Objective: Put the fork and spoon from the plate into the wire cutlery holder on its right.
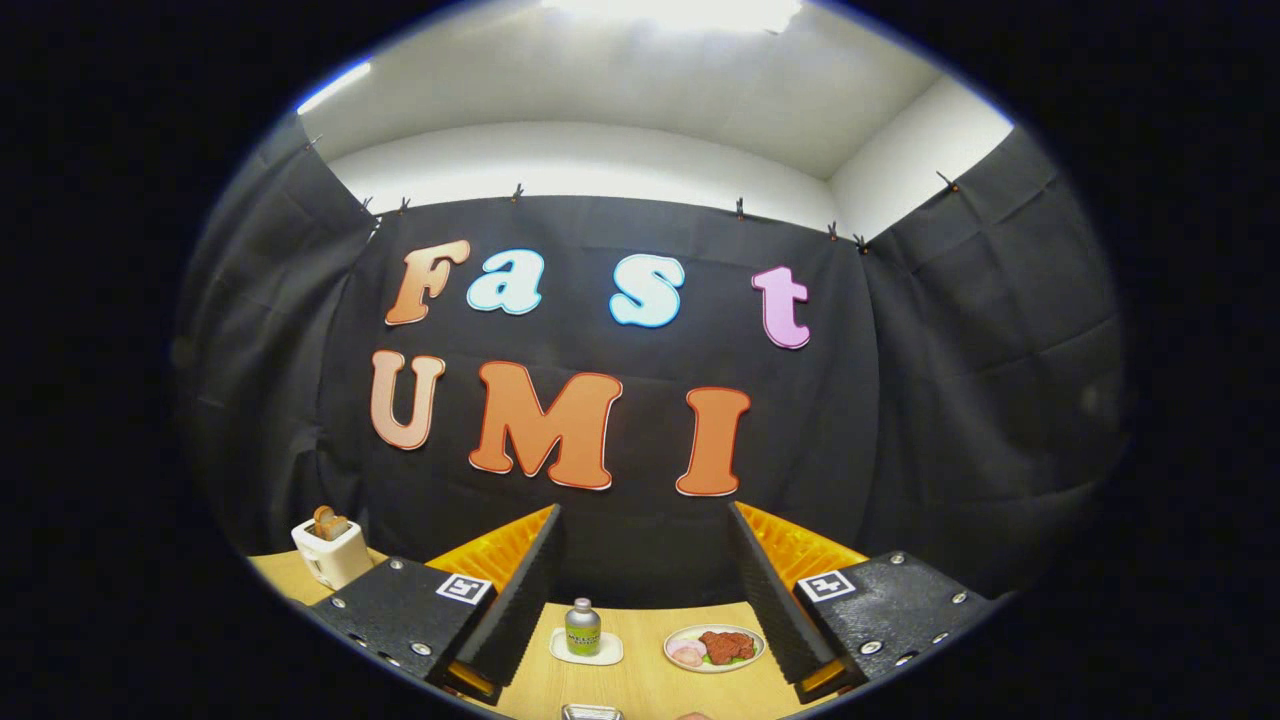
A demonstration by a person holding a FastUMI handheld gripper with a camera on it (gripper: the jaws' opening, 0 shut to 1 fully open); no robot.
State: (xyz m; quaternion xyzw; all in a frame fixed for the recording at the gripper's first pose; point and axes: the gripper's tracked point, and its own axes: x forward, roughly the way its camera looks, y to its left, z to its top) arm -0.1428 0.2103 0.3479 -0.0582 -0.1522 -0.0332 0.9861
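matt wooden table; glossy, perhaps ceramic plate

1. Between my spread fingers, a small bottle stands on a coaster on the surface.
2. A plate of food lies right of the bottle.
3. A toaster sits far left, beyond my left finger.

A light wood-toned table is seen, on which a cream-white toaster with brown toast, a silver-capped bottle with a green label on a white coaster, and a white plate of reddish-brown and pale pink food are set.
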